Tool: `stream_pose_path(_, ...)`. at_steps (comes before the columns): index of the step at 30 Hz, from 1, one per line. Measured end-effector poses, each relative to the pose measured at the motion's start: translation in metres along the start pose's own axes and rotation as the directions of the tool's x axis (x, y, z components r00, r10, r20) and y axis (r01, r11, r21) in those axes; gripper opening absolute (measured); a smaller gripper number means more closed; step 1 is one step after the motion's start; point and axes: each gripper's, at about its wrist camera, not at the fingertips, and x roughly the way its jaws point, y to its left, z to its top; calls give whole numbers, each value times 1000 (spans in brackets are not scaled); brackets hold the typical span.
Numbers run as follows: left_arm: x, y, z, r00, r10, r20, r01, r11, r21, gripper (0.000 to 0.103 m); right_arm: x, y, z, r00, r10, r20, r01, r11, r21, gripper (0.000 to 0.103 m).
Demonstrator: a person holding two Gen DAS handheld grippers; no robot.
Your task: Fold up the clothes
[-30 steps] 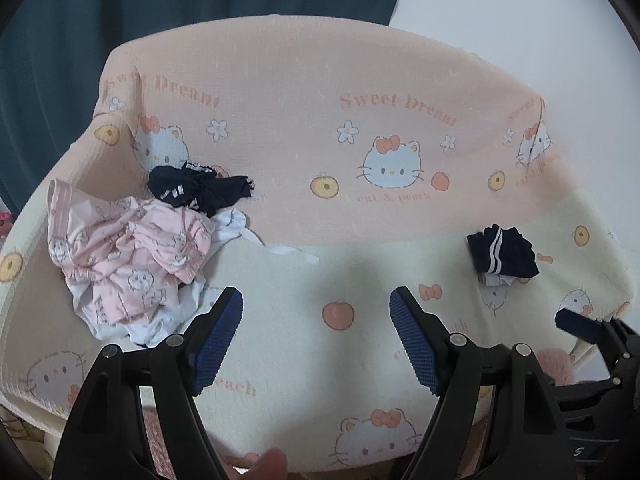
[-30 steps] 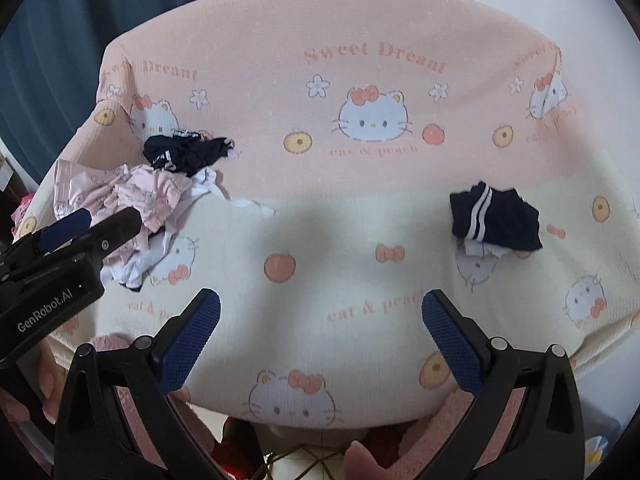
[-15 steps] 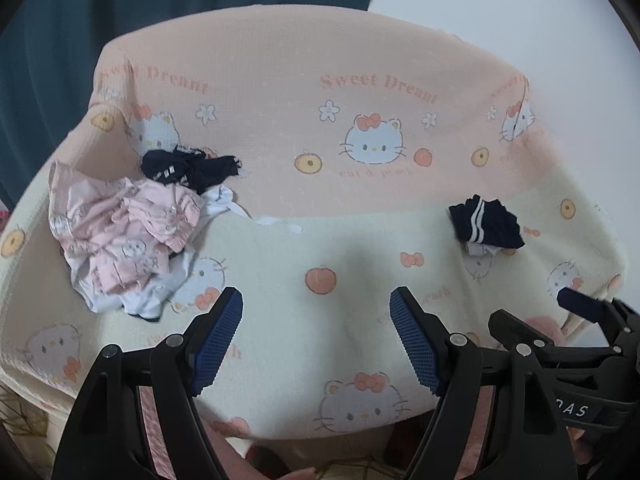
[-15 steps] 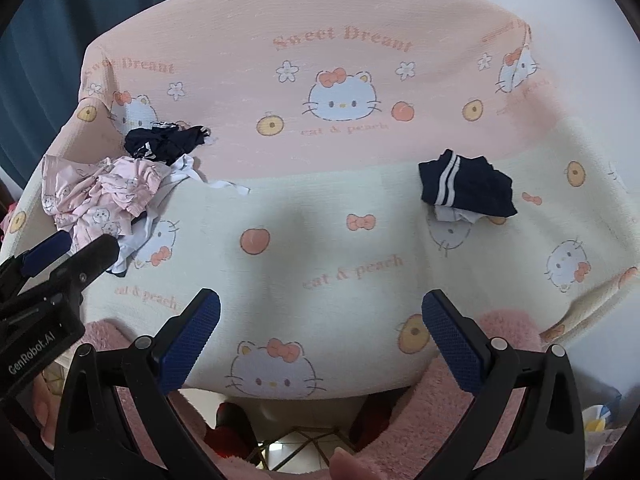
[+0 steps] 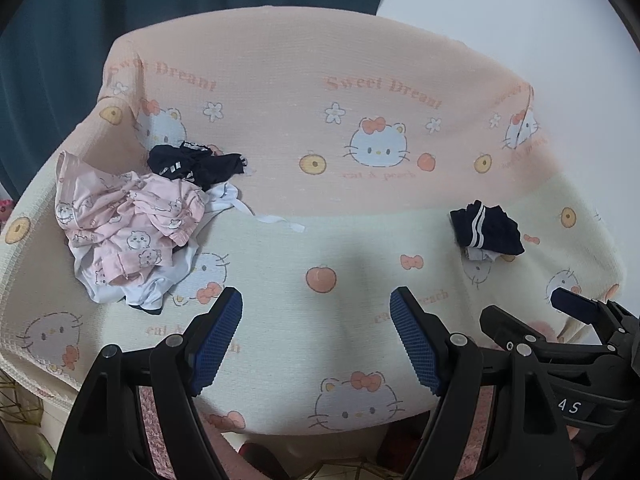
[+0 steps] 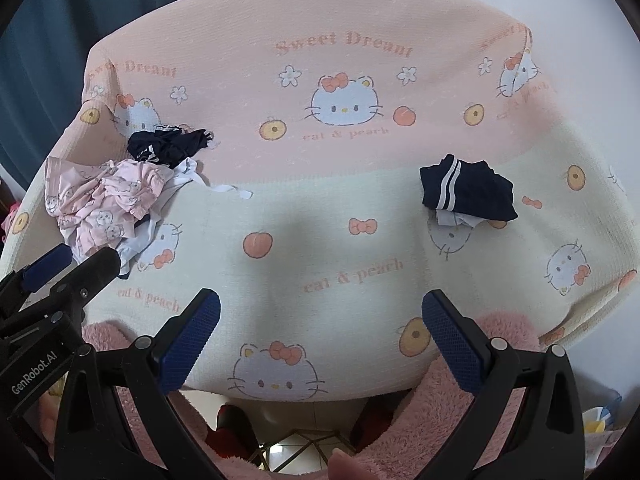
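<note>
Clothes [image 5: 132,224] loom nearer again (both claws gaping, empty).

A dark teal curtain [image 5: 120,20] hangs behind the table, filling the back left of the room, and it meets a plain white wall [image 5: 500,4] on the right. The table is covered by a blanket [image 6: 320,12], peach at the far half and cream at the near half, printed with white cats, peaches, bows and the words "Sweet Dream". Soft, even light falls on it, with a faint shadow across the cream part. Below the near edge lies something fluffy and pink [image 6: 440,420], and between that a bit of pale tiled floor [image 6: 304,452] shows.
</note>
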Motion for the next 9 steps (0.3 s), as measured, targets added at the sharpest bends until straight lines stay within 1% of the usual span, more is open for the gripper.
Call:
stream_pose_path(3, -1, 0, -1, 1000, -7, 2, 7, 1000, -2, 79, 0, -1, -1, 1000, 9, -9, -9, 1000, 5, 102)
stream_pose_path(9, -3, -1, -2, 1000, -9, 10, 9, 1000, -9, 79, -4, -1, 0, 1000, -5, 7, 5, 1000, 0, 102)
